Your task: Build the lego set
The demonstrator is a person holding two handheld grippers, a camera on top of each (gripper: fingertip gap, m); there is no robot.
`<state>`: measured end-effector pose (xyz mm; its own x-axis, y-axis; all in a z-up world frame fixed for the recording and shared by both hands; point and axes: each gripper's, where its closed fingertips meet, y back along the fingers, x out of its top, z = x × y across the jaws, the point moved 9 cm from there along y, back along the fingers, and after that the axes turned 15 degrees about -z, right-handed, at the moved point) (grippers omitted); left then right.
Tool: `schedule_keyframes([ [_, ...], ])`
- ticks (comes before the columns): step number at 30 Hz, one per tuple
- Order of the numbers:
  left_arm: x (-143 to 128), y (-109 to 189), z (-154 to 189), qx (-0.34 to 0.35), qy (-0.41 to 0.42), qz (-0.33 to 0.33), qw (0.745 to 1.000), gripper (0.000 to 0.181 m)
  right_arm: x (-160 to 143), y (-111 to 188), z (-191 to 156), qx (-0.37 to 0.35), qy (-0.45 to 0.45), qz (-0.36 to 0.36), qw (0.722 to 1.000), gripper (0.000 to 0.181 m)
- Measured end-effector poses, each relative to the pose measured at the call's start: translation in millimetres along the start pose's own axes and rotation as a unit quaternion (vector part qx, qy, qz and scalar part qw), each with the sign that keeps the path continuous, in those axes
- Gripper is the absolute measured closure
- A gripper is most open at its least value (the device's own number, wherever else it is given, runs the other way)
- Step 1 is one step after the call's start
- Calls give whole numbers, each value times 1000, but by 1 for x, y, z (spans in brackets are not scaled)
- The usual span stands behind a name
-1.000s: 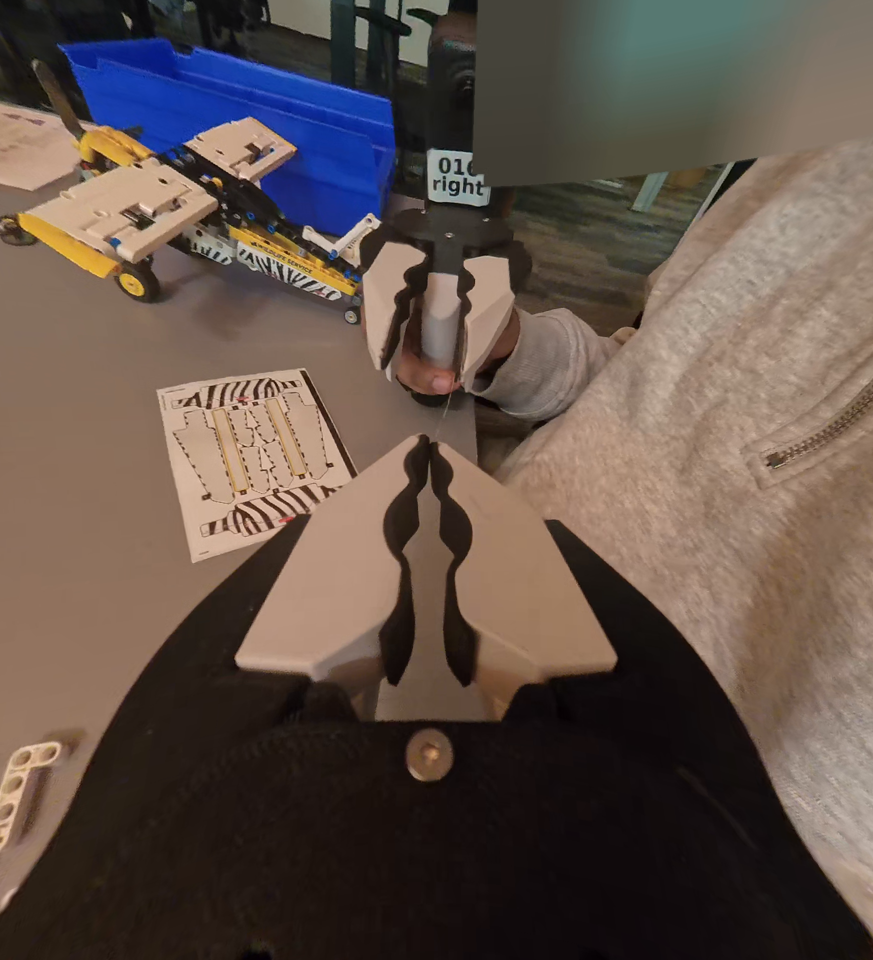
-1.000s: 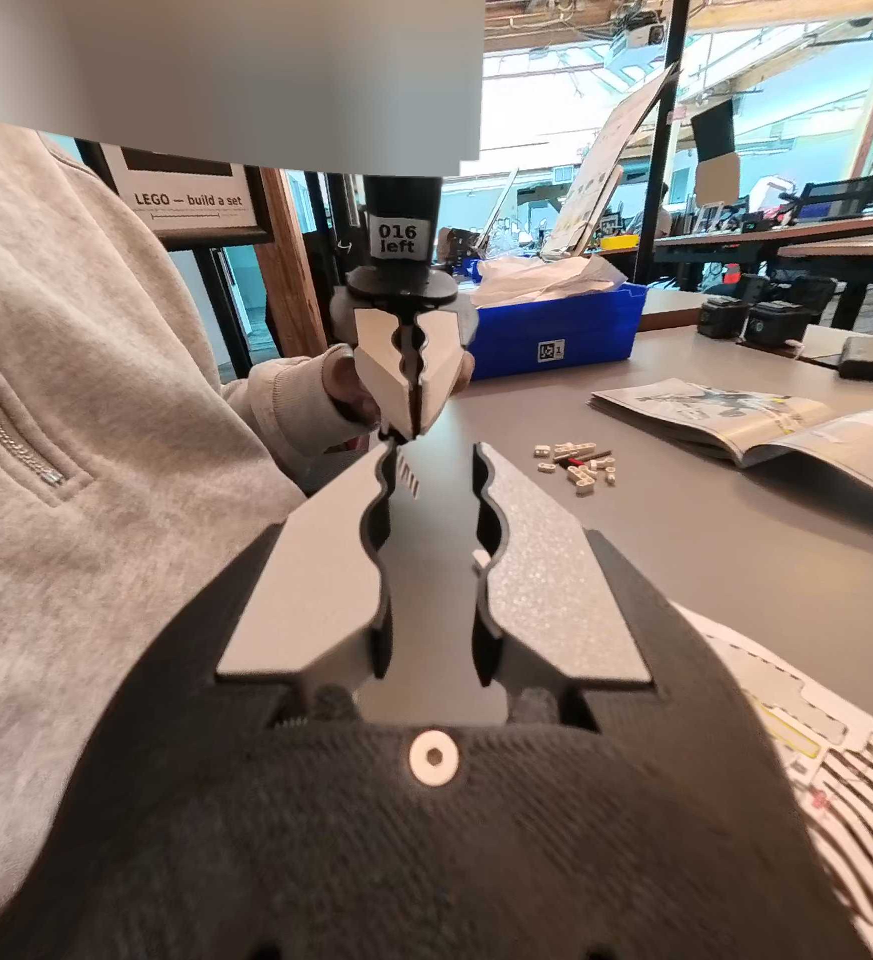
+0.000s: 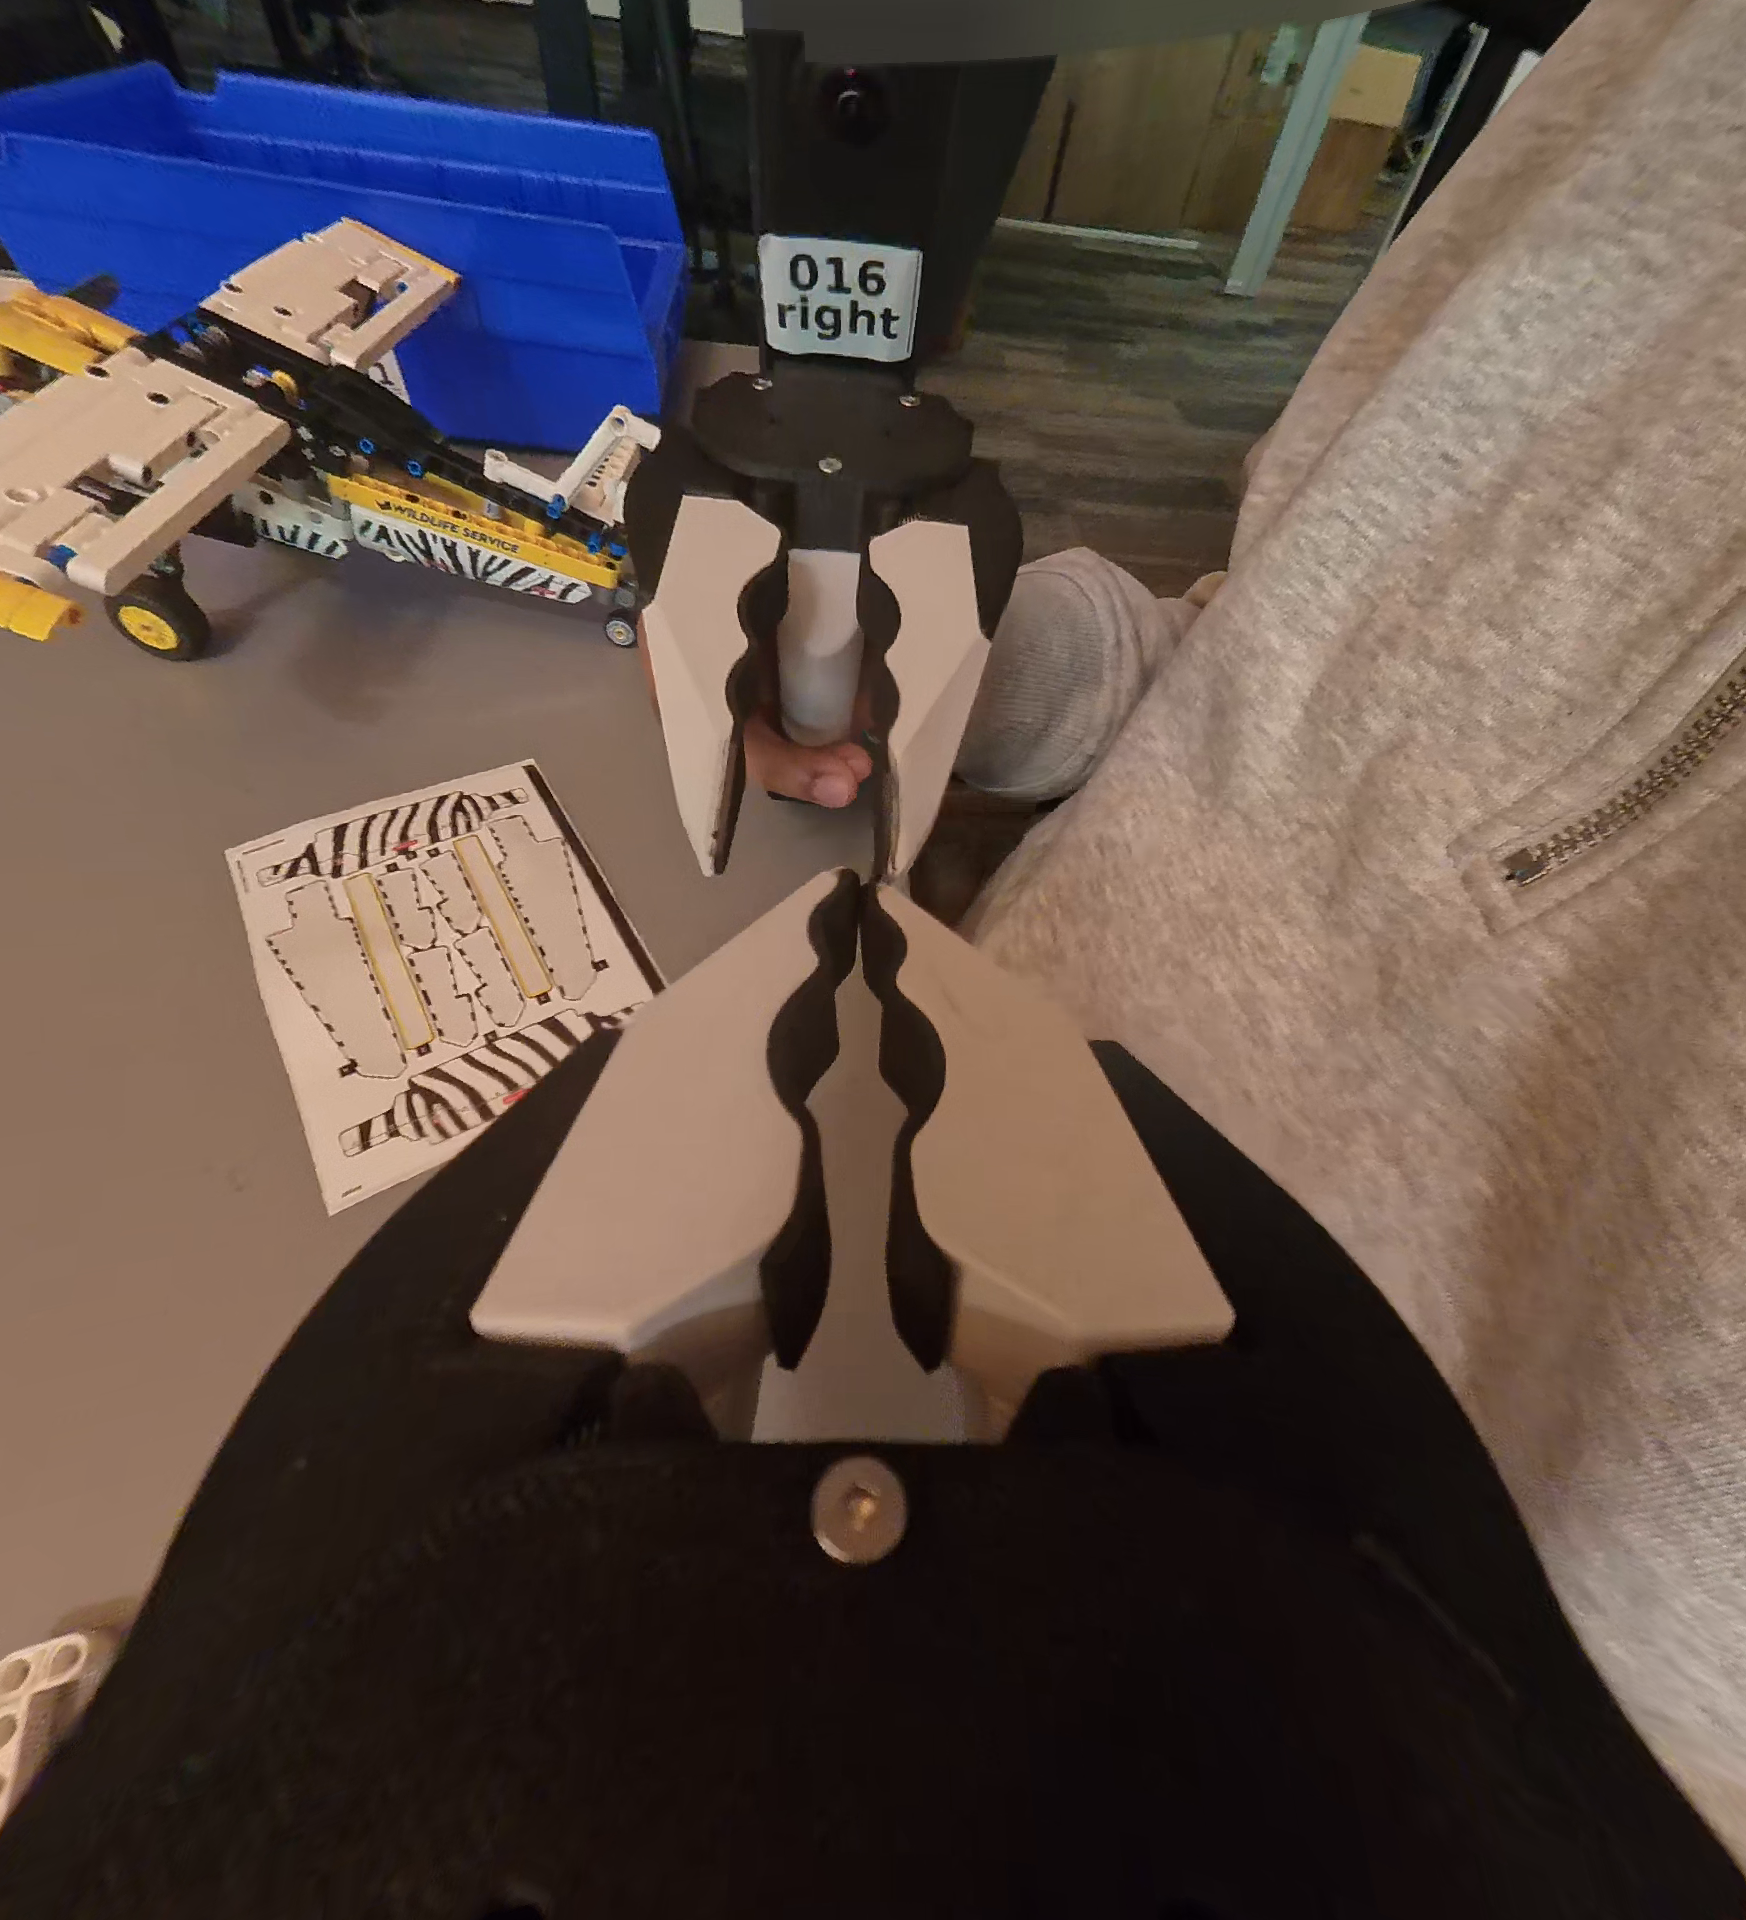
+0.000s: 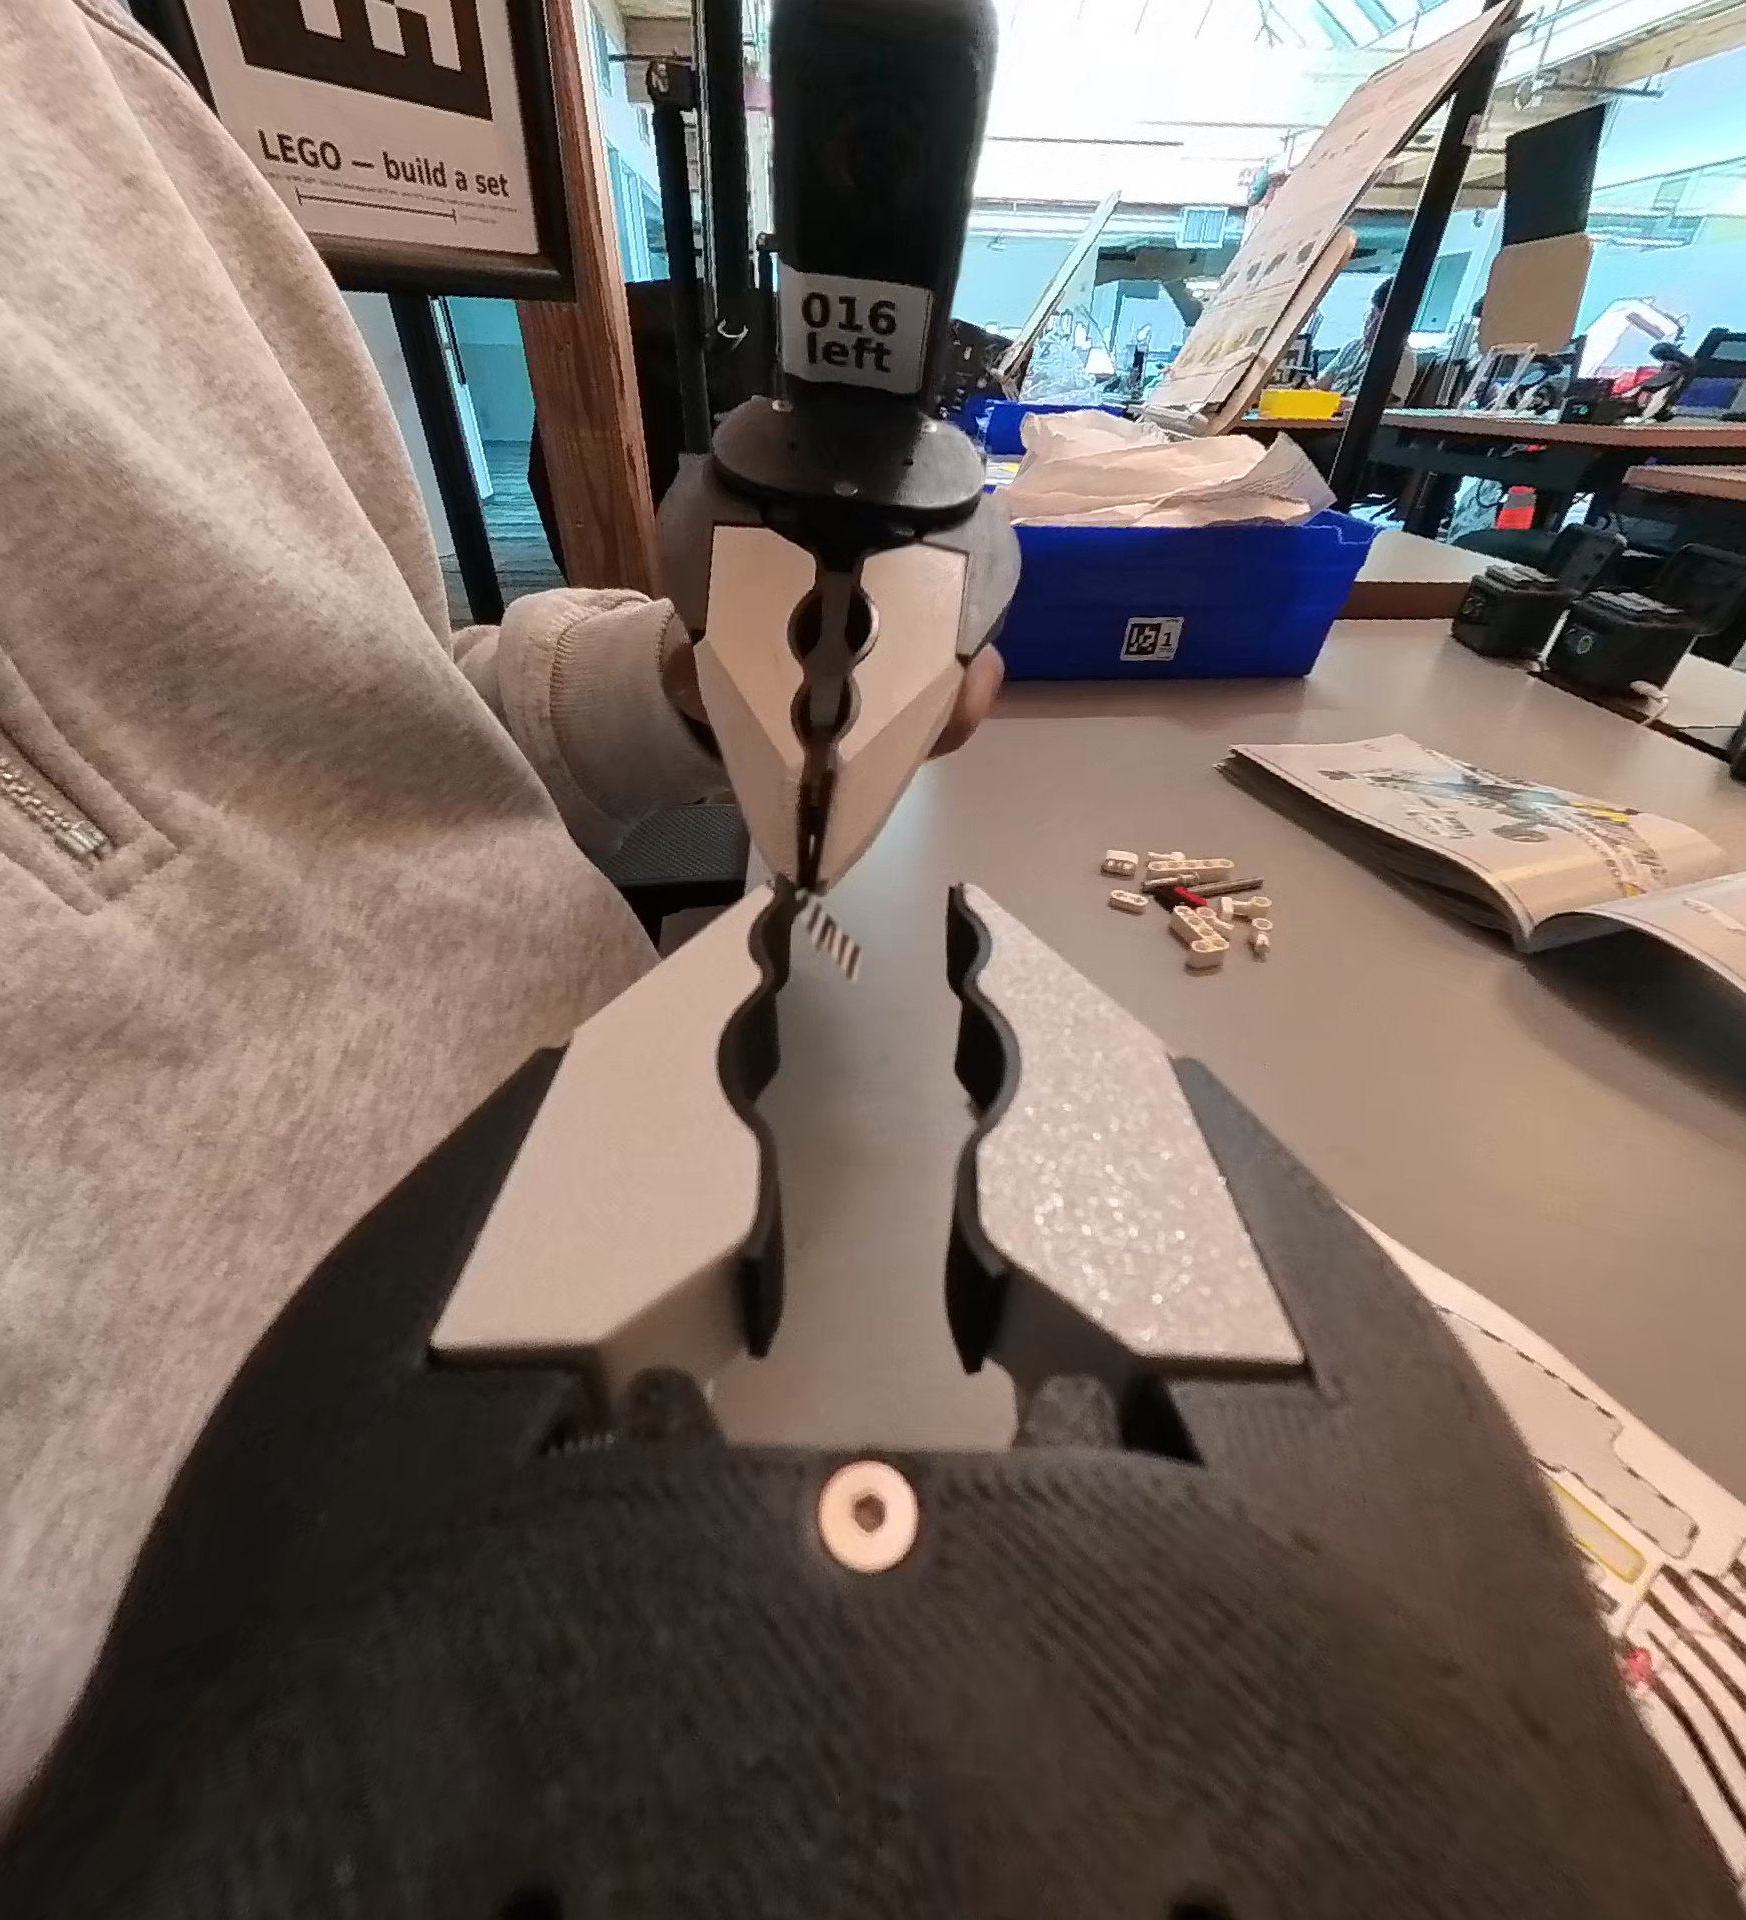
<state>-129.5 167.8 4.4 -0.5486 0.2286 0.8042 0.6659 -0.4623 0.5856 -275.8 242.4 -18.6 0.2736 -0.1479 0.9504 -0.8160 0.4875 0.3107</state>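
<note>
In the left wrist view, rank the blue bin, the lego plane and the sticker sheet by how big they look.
1. blue bin: looks largest, though partly cut off and hidden.
2. lego plane: close behind the bin; it sits nearer the camera, so their order is unsure.
3. sticker sheet: smallest, partly covered by the left gripper.

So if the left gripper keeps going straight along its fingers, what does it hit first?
The left gripper, shut on a small striped sticker, points straight at the open right gripper. Their tips look almost touching, so it would likely meet the right gripper's fingertips first; exact depth is unclear.
</note>
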Motion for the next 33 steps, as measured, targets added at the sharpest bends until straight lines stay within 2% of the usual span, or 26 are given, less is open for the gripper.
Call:
schedule_keyframes([
  [3,-2,4,-4,32,-5,6,999,181,0,0,-1,13,-4,1,1000,149],
  [6,-3,10,-4,14,-2,31,999,181,1,3,0,25,-19,21,999,147],
  [9,-1,19,2,-54,-18,102,993,181,1,6,6,56,-68,51,995,139],
  [11,0,31,7,-122,-31,171,977,181,1,6,8,101,-111,76,986,131],
  [13,-3,47,5,-185,-36,257,948,181,5,4,5,159,-129,118,972,126],
  [14,-5,58,3,-214,-36,313,925,181,9,2,2,179,-125,143,965,127],
  [16,-11,78,-1,-265,-32,429,863,181,17,-6,-5,183,-103,177,962,132],
  [17,-15,83,-3,-282,-30,466,838,181,21,-13,-9,176,-92,182,963,135],
  [18,-17,83,-5,-292,-27,483,825,181,25,-20,-13,169,-85,181,965,137],
  [21,-16,75,-4,-302,-31,467,830,181,36,-36,-18,188,-113,187,958,142],
  [25,-6,69,2,-311,-52,445,838,181,41,-50,-10,226,-244,186,924,148],
  [27,-2,67,5,-306,-62,426,849,181,41,-53,-11,289,-308,183,888,148],
  [31,5,66,6,-292,-86,389,870,181,41,-57,-16,435,-390,229,779,163],
  [33,10,69,6,-277,-103,363,884,181,40,-61,-18,460,-396,226,761,169],
])
